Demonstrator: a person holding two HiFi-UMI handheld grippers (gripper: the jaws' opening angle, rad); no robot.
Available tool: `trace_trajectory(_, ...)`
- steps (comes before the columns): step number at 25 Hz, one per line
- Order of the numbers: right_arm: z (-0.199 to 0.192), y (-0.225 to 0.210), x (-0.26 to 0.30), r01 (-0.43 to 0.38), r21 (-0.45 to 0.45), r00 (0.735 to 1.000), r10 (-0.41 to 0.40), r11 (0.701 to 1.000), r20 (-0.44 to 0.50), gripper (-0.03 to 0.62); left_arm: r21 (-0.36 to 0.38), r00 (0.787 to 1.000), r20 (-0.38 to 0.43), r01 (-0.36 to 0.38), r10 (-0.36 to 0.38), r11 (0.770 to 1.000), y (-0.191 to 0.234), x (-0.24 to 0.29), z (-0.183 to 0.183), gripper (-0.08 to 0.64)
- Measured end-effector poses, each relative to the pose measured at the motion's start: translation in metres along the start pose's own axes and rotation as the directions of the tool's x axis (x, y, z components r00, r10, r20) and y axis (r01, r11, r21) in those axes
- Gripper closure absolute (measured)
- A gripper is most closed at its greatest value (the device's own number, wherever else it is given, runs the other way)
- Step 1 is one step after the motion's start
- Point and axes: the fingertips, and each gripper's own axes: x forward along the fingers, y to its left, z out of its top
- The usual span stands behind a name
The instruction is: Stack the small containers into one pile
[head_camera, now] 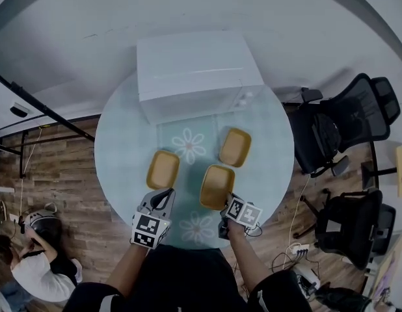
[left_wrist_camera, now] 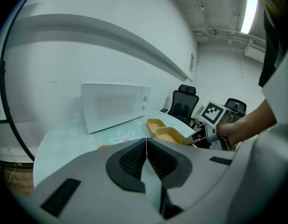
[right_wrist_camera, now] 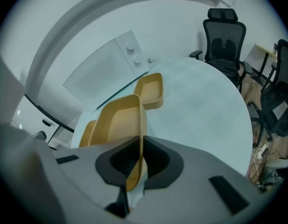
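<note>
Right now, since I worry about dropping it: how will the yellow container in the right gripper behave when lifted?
The yellow container looks thin-walled and empty, so probably light. Its wall runs straight through the shut right gripper, suggesting fairly stiff plastic. Pinched on one edge, it may hang tilted.

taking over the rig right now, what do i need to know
Left gripper: jaws together, empty, just short of the left container.
Right gripper: shut on the near wall of the middle container. I cannot tell whether it is off the table.
Third container: sits apart, nearer the white box.
Done: nothing is stacked; all three containers lie separately.
Left: probably set the held container into one of the others, then add the last to make one pile.
</note>
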Motion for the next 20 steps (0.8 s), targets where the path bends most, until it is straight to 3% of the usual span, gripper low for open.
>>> trace_trajectory(10, 0.059, -0.010, 0.008, -0.020, 0.086, 0.999, 0.016, 0.996, 0.049, 0.555, -0.015, 1.000, 0.001, -0.014, 0.014, 1.000, 0.006, 0.002, 0.000, 0.545)
trace_trajectory(20, 0.117, -0.030, 0.028, 0.003, 0.112, 0.997, -0.012, 0.994, 0.081, 0.555, -0.035, 1.000, -0.008, -0.026, 0.025, 0.999, 0.013, 0.010, 0.003, 0.545)
